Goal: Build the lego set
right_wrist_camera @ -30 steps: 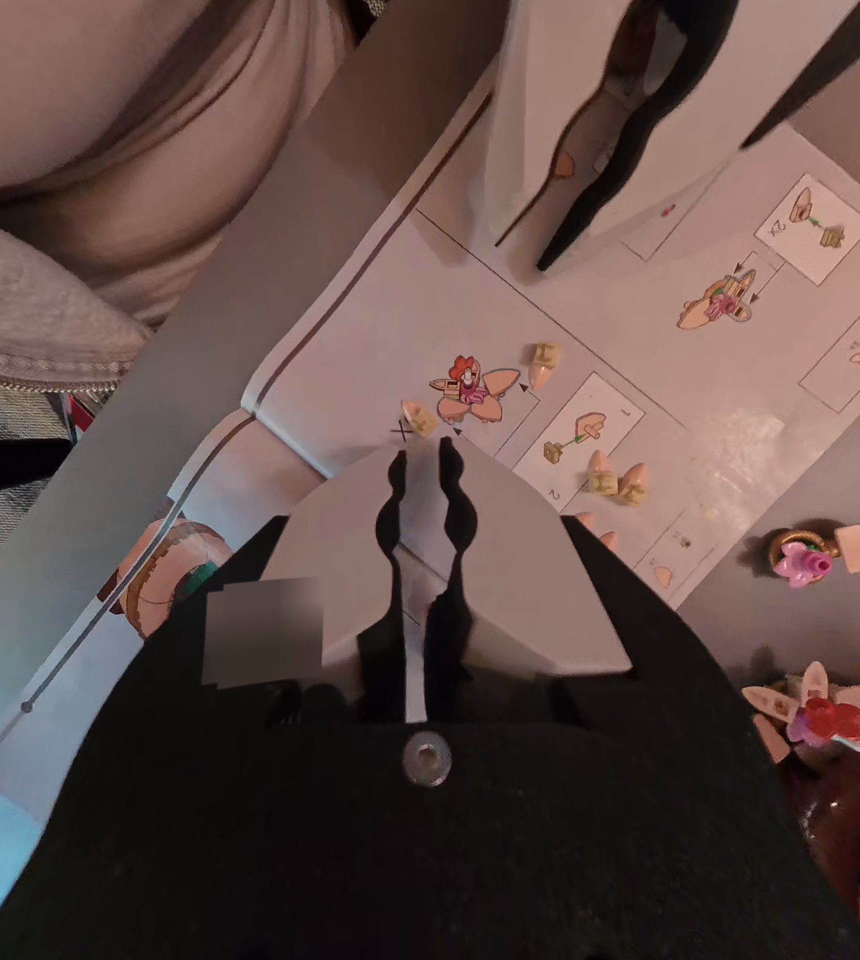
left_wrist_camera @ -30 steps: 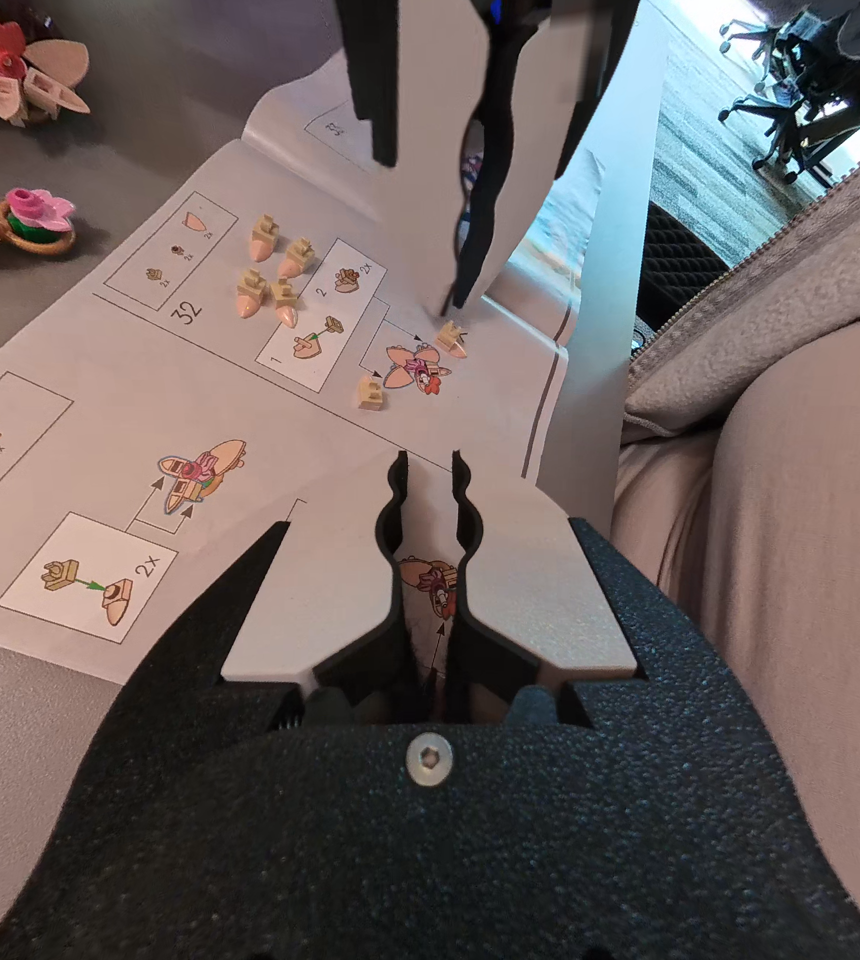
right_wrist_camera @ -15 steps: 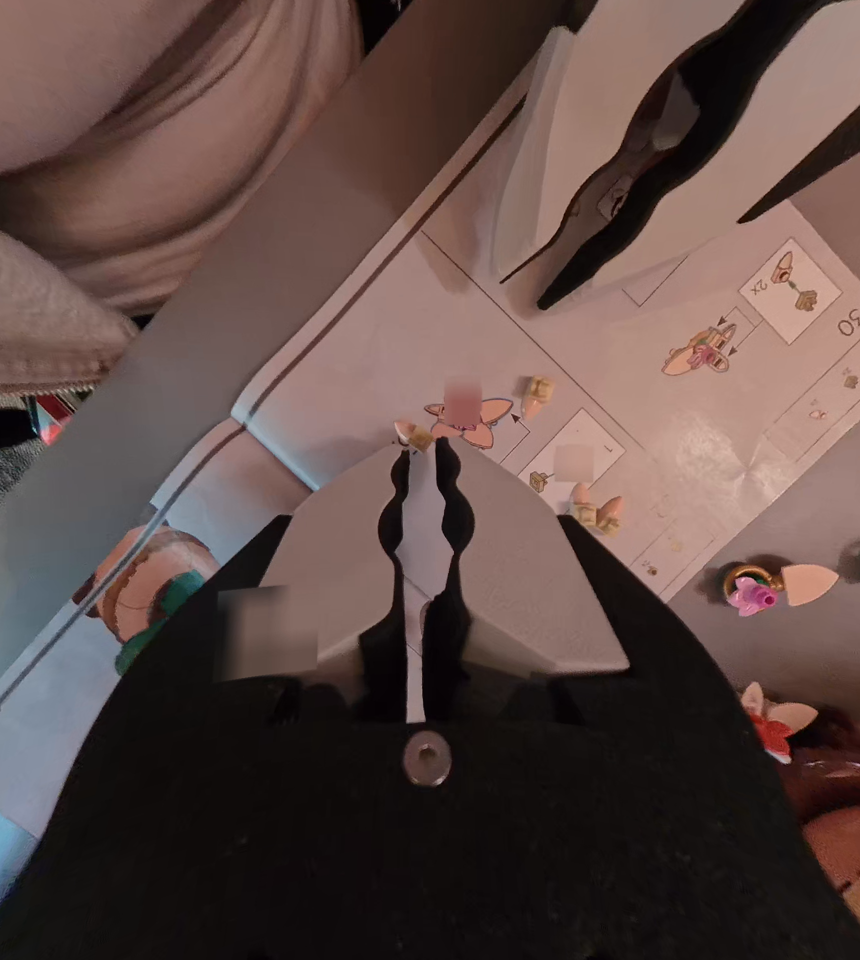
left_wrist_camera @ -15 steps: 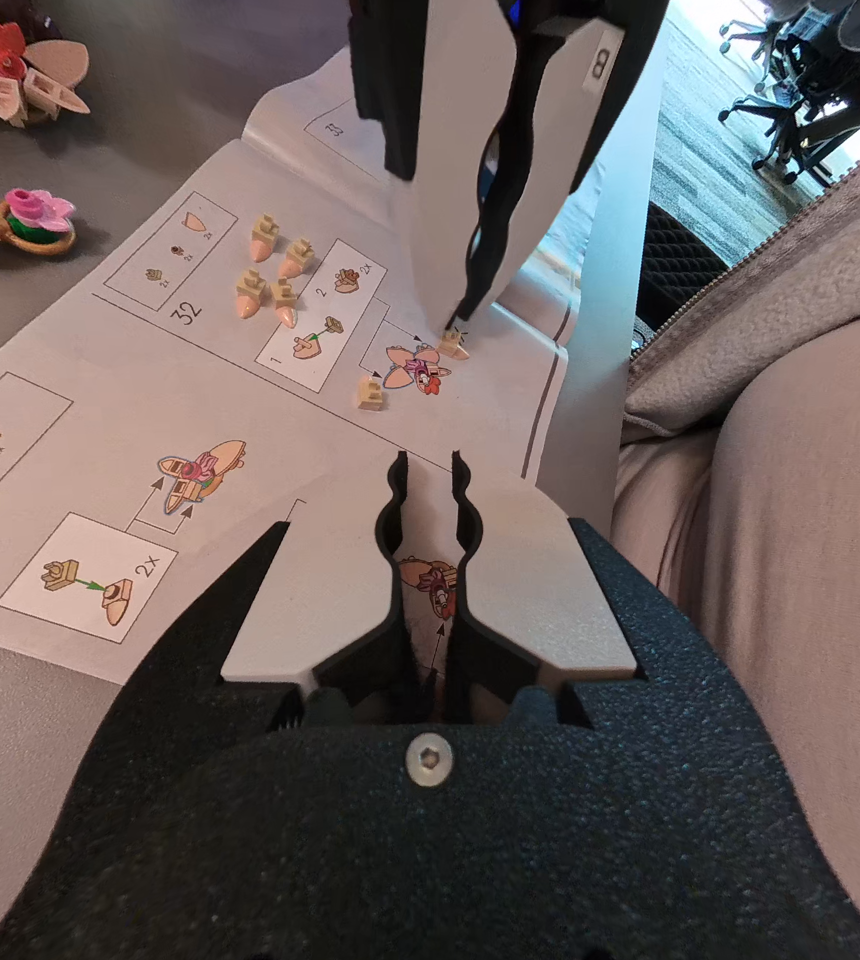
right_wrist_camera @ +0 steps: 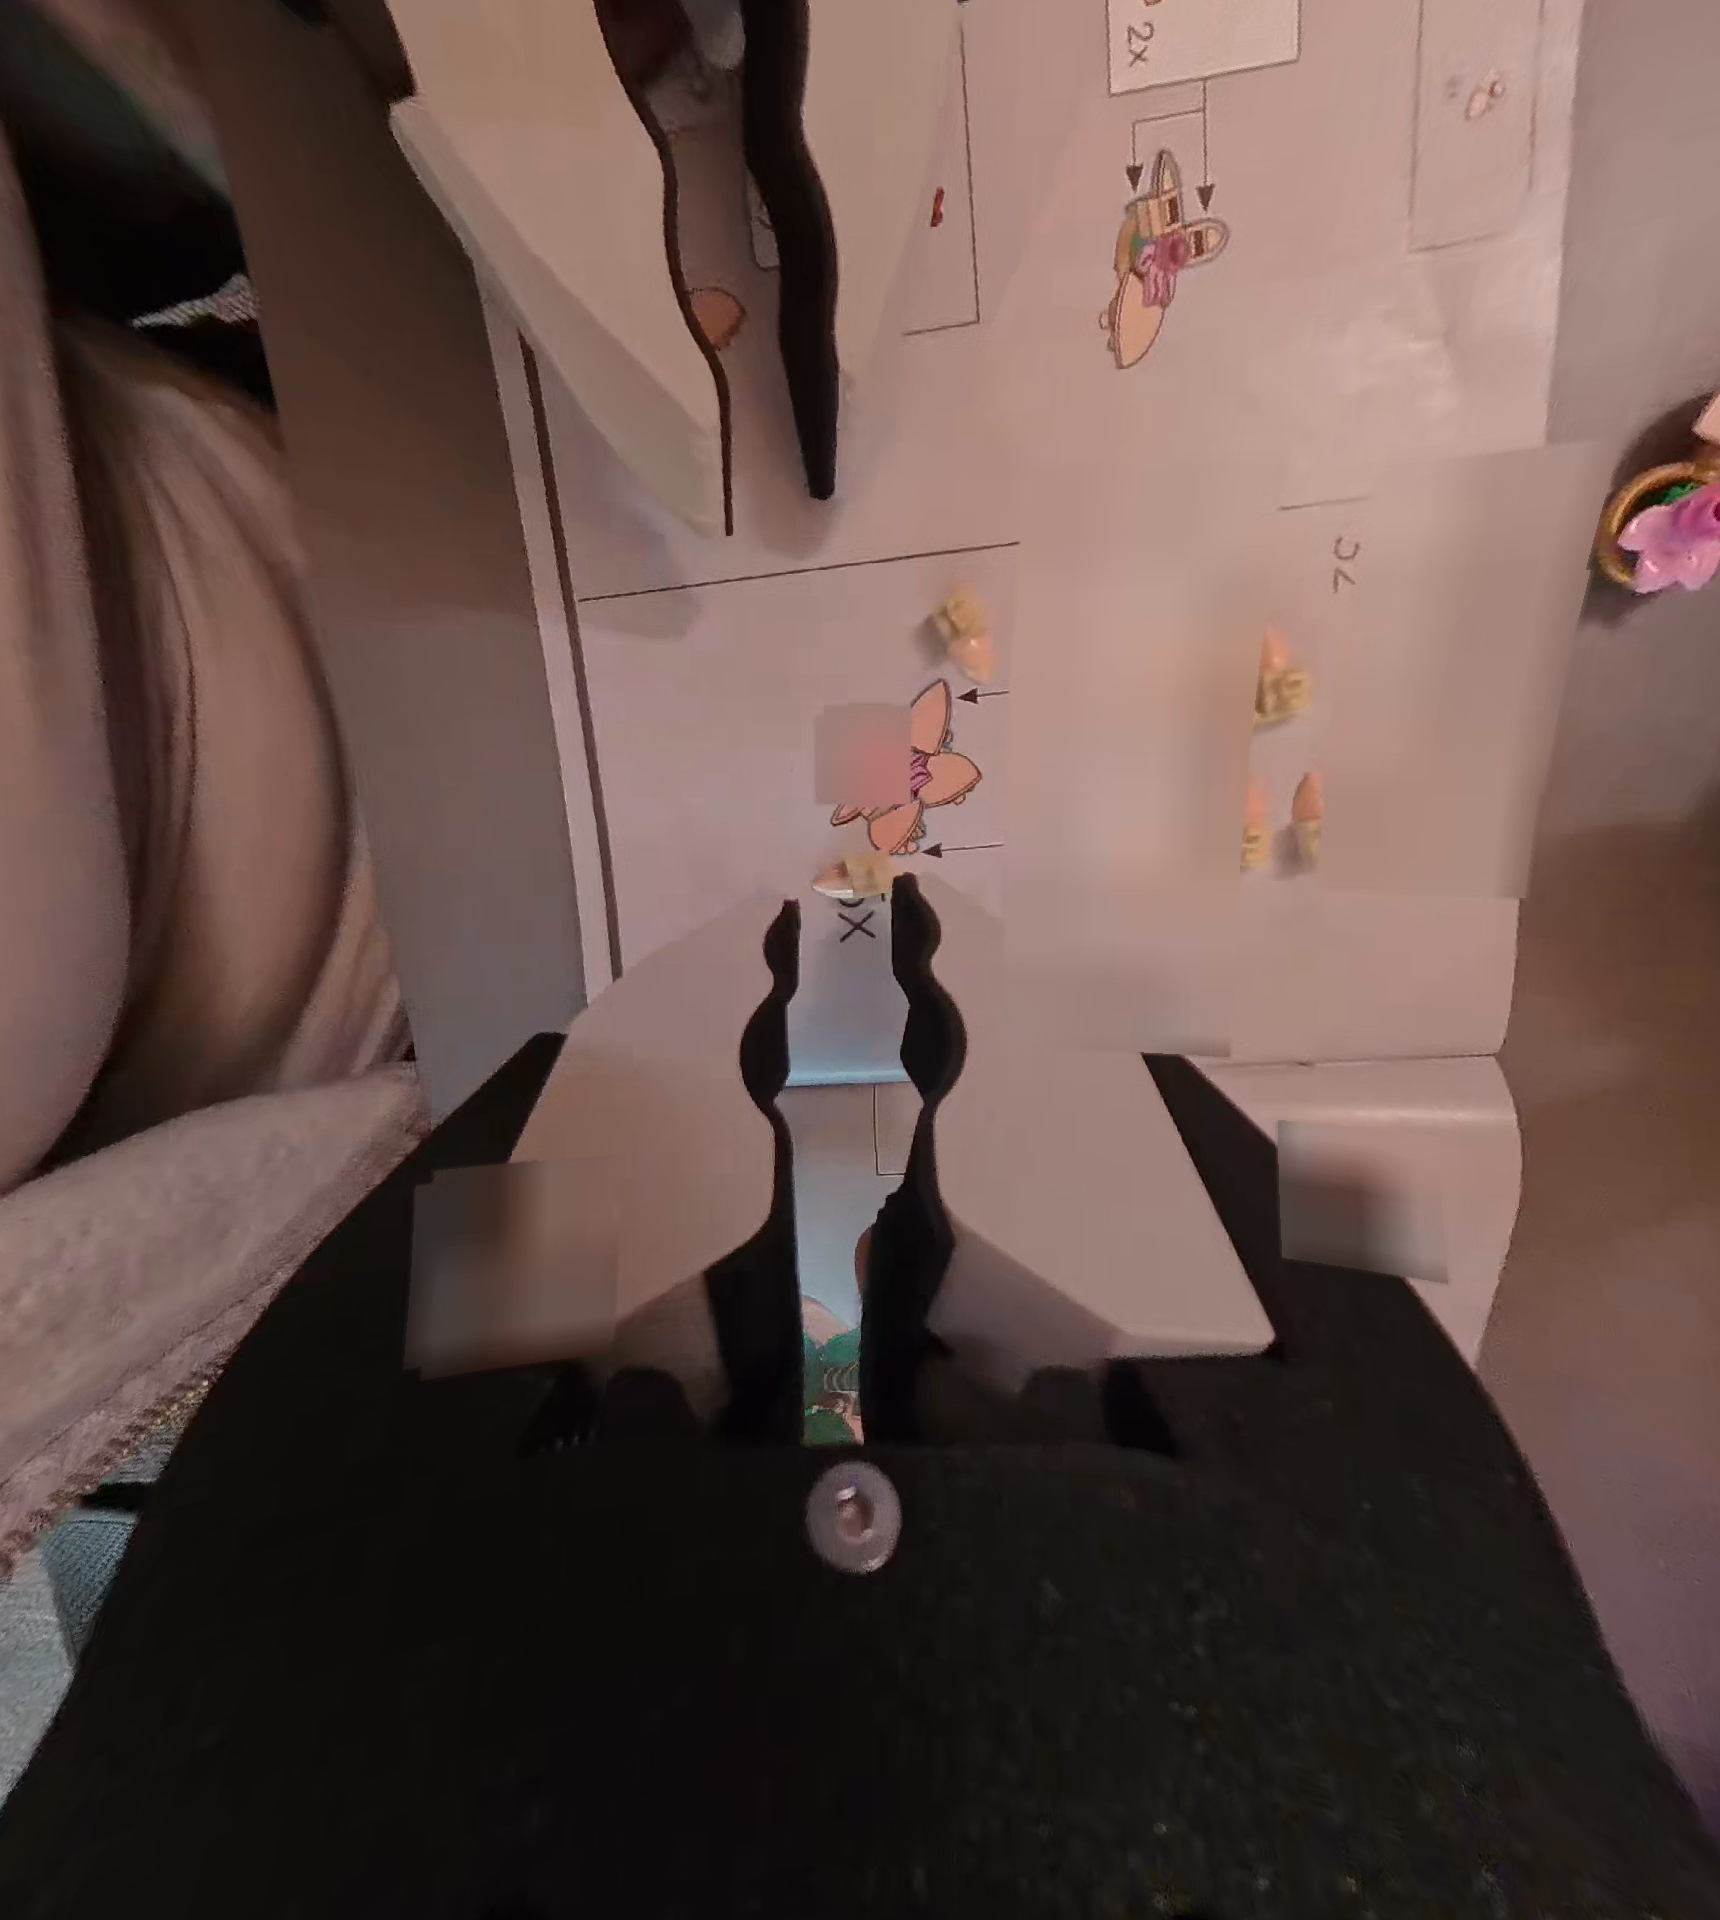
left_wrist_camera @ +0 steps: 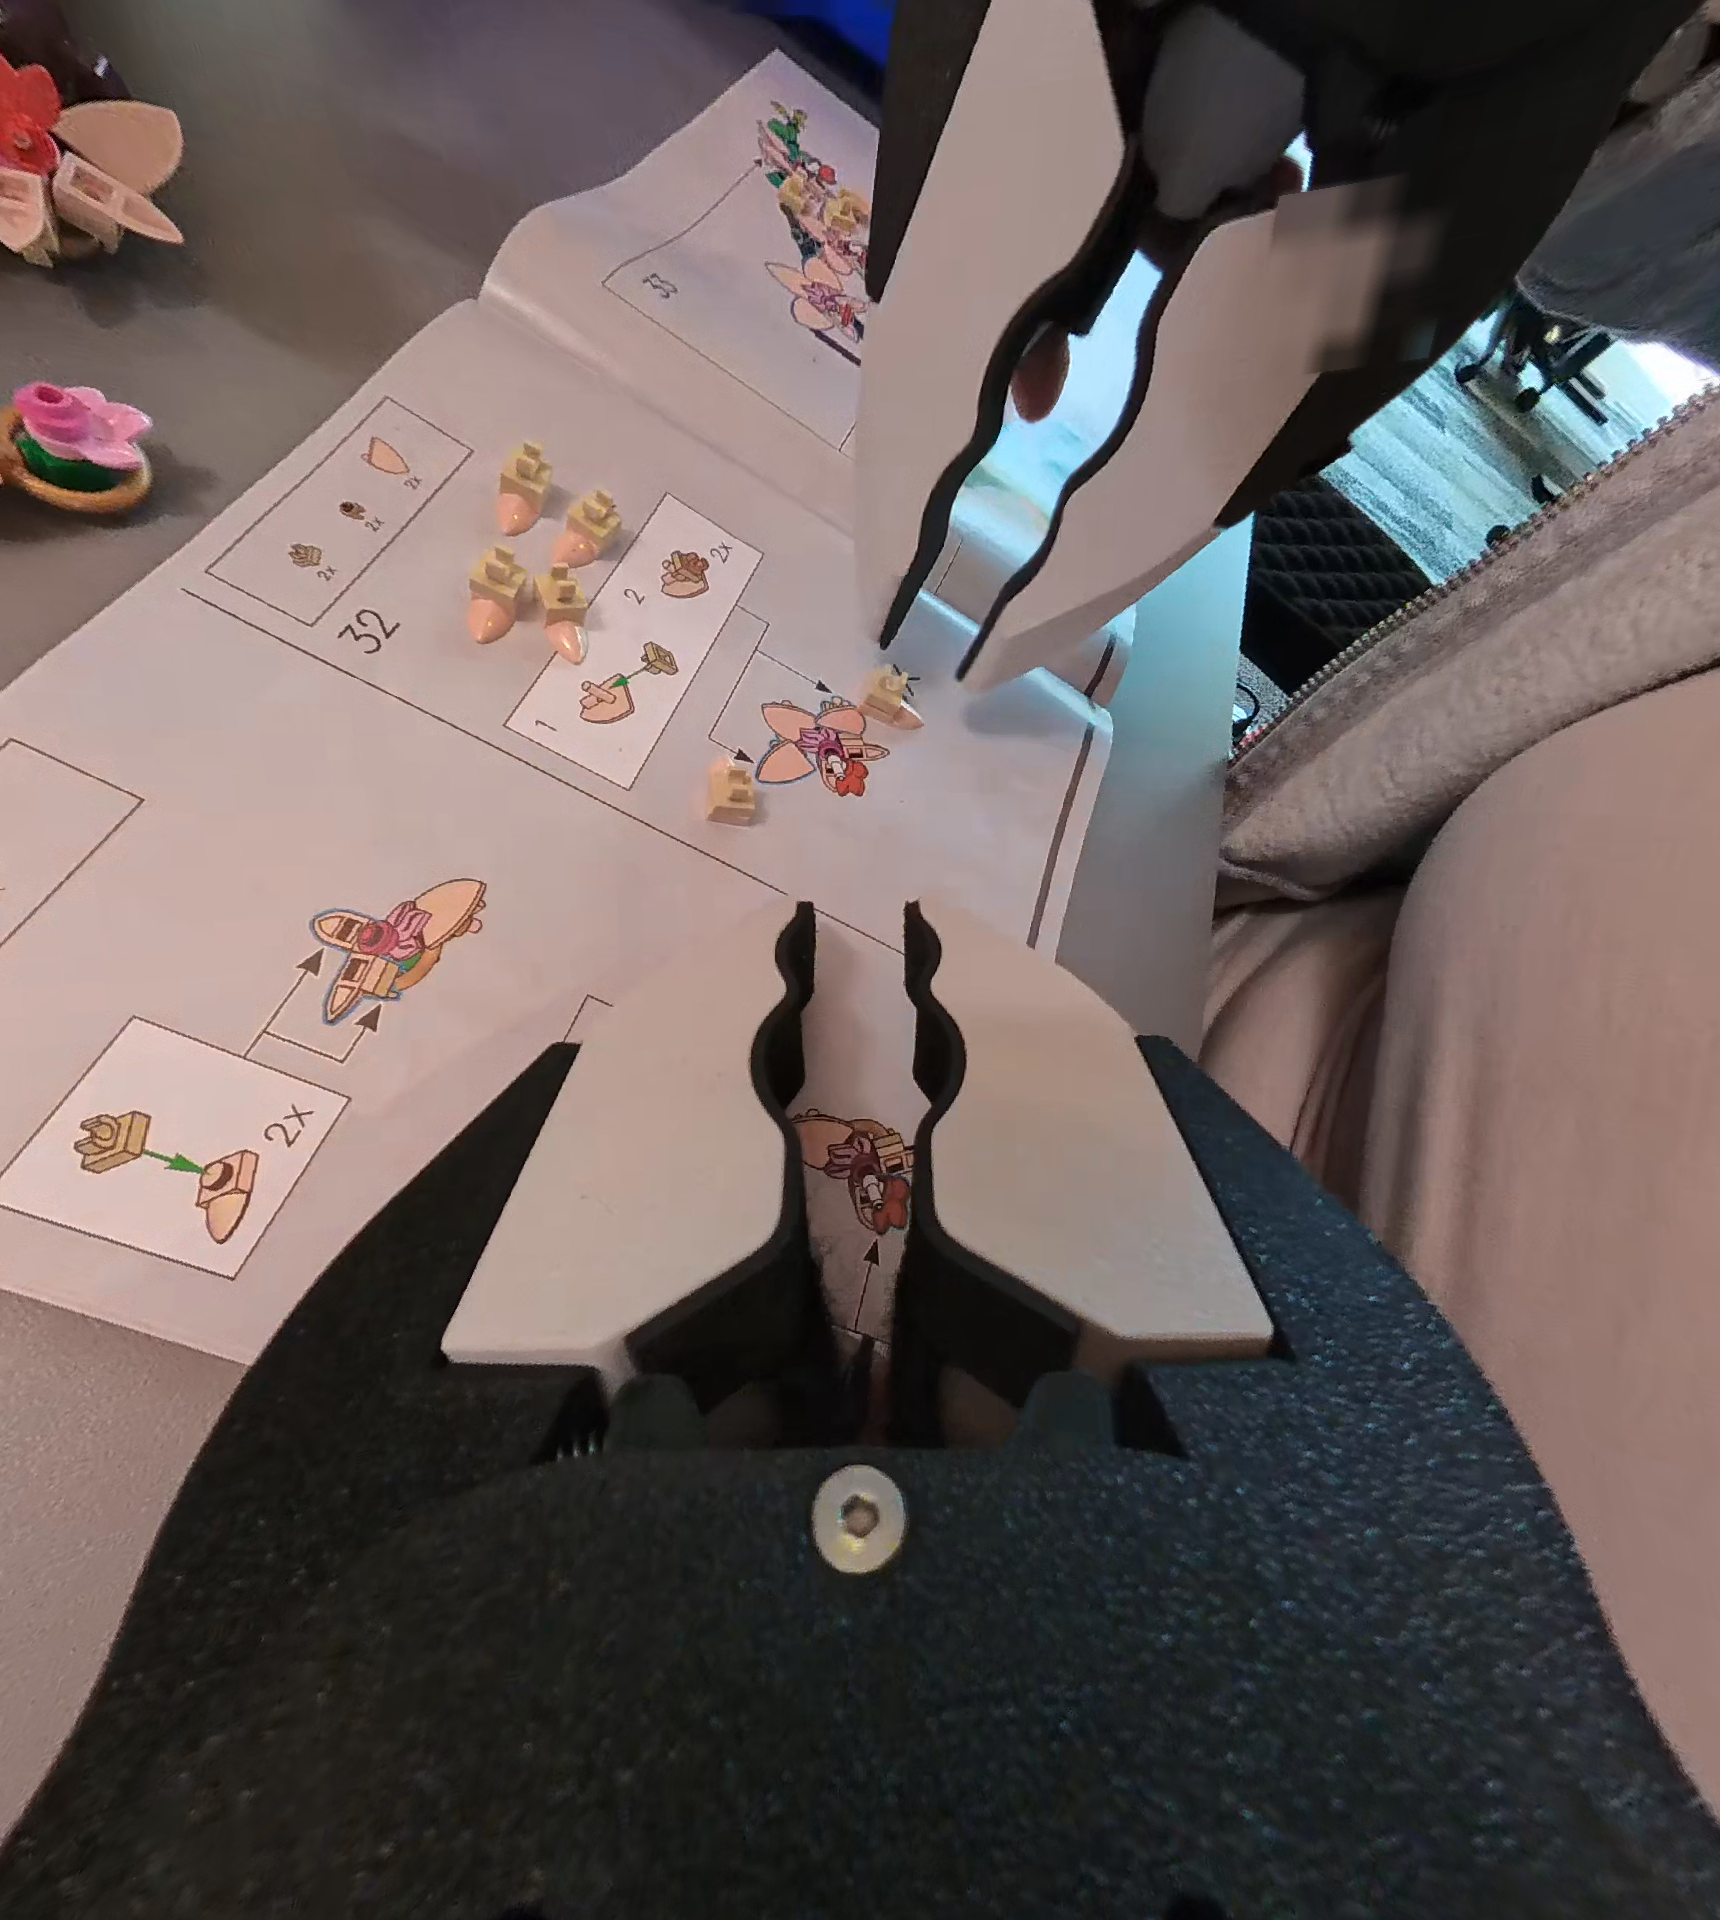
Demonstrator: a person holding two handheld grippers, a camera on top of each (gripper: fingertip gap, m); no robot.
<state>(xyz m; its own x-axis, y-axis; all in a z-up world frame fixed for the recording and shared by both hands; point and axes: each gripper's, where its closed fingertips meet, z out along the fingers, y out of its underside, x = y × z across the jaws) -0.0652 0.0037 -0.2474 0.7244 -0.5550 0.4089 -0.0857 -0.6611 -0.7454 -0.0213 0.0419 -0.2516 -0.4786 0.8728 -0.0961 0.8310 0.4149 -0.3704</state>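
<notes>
I hold two grippers over an open instruction booklet [left_wrist_camera: 212,790] that lies flat on the grey table [left_wrist_camera: 336,156], so its drawings serve as a place to sort the small parts. My left gripper [left_wrist_camera: 854,914] hovers low above the near page with its jaws narrowly parted and nothing between them; only the printed paper shows through the gap. My right gripper [left_wrist_camera: 923,649] stands steeply with its tips pointing down at the page, also a little apart and holding nothing. Just beside its tips lies a small tan-and-peach piece [left_wrist_camera: 892,698], lying on its side on the paper, and I cannot tell if one fingertip [right_wrist_camera: 906,888] touches it or only stands very near. A second tan piece [left_wrist_camera: 731,792] lies a bit apart, on the other side of the printed flower drawing [left_wrist_camera: 814,743]. Four similar pieces [left_wrist_camera: 534,571] are grouped together farther on the page, next to the step box, probably as a stock kept ready. On the bare table beyond the booklet rest a pink flower on a gold ring [left_wrist_camera: 77,447] and a bigger flower assembly with a red top [left_wrist_camera: 25,156], well apart from both grippers.
</notes>
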